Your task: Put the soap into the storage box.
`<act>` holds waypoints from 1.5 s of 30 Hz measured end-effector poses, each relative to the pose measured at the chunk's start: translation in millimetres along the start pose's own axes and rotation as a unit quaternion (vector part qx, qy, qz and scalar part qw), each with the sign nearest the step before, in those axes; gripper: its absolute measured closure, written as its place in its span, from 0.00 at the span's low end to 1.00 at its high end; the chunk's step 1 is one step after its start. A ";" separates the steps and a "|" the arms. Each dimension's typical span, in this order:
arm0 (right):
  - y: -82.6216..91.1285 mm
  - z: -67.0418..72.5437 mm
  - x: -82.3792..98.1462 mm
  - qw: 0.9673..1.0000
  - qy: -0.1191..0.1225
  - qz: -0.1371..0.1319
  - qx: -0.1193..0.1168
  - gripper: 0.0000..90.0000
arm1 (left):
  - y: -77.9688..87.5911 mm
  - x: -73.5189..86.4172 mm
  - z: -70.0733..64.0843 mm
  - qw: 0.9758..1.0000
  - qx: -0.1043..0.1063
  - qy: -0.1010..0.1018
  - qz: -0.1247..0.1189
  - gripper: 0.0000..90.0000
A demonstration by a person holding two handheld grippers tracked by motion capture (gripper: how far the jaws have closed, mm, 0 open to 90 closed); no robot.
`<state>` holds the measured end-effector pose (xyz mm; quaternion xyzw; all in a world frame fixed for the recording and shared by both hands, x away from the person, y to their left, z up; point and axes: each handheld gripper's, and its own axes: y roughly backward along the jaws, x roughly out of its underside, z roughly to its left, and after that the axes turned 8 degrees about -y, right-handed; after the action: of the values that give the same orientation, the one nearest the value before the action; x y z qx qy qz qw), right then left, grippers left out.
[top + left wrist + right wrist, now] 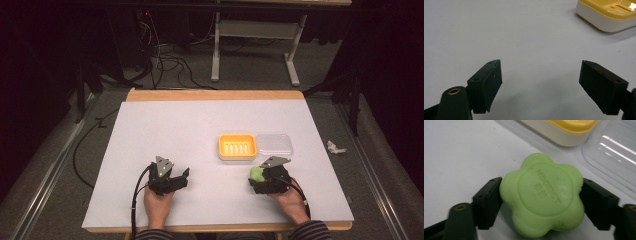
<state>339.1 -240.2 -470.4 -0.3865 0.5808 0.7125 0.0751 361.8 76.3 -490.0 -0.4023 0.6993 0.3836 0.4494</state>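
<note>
Sitting clamped between right gripper (541, 192) jaws: green soap (542, 195).

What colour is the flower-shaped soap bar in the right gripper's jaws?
Light green flower-shaped soap bar, with embossed lettering on its face; clearest in the right gripper view.

A table (165, 130) with a white top and a wooden edge is shown from above. Right of centre, a yellow soap dish (237, 146) on a white base is set directly on the surface. A clear plastic lid (274, 145) is laid just beside it, on its right, the two apparently touching.
</note>
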 end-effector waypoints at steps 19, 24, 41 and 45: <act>4.9 0.0 1.7 1.000 0.019 -0.005 -0.012 0.29 | -1.4 -0.3 1.0 1.000 -0.004 0.005 0.002 0.21; 9.9 0.7 1.5 0.999 0.025 -0.023 -0.017 0.29 | -1.5 -0.3 1.0 1.000 -0.004 0.005 0.002 0.21; 30.8 4.6 -15.4 0.998 0.034 -0.052 -0.026 0.29 | -1.3 0.0 0.3 1.000 -0.004 0.003 0.002 0.21; 33.8 6.5 -23.4 0.997 0.042 -0.057 -0.029 0.29 | -1.3 -0.1 0.3 1.000 -0.003 0.004 0.002 0.21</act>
<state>333.4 -237.0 -429.3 -0.4503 0.5400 0.7066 0.0797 363.1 76.1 -490.3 -0.4038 0.7005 0.3855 0.4447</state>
